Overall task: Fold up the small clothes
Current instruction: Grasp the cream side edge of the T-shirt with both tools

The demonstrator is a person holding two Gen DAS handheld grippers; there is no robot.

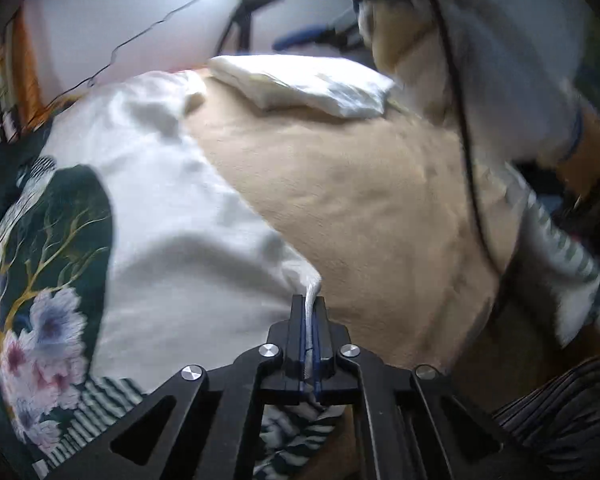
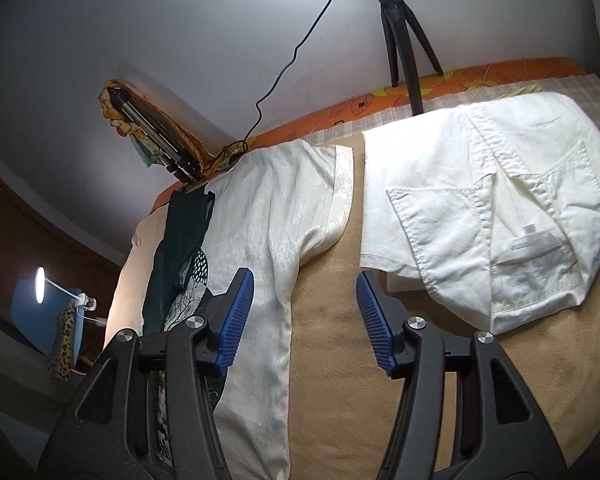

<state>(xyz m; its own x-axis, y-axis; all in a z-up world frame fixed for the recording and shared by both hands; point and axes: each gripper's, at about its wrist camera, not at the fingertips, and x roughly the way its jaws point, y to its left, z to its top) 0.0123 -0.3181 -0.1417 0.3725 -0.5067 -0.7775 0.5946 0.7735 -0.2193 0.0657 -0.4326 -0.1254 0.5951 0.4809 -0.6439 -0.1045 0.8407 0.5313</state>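
Observation:
A white shirt with a dark green floral panel [image 1: 172, 216] lies on a tan blanket [image 1: 360, 200]. My left gripper [image 1: 310, 308] is shut on a pinched edge of the white shirt. In the right wrist view the same shirt [image 2: 268, 240] lies spread, sleeve toward the folded white shorts [image 2: 500, 208]. My right gripper [image 2: 306, 316] is open and empty, its left blue pad [image 2: 236, 316] over the shirt's edge, its right pad over the tan blanket [image 2: 340, 360].
Folded white shorts [image 1: 300, 84] lie at the far side. A person's arm and light sleeve [image 1: 520, 80] hang at the right. A black tripod [image 2: 404, 32] and a cable [image 2: 296, 52] stand by the wall. A folded tripod [image 2: 152, 136] lies at the bed's corner.

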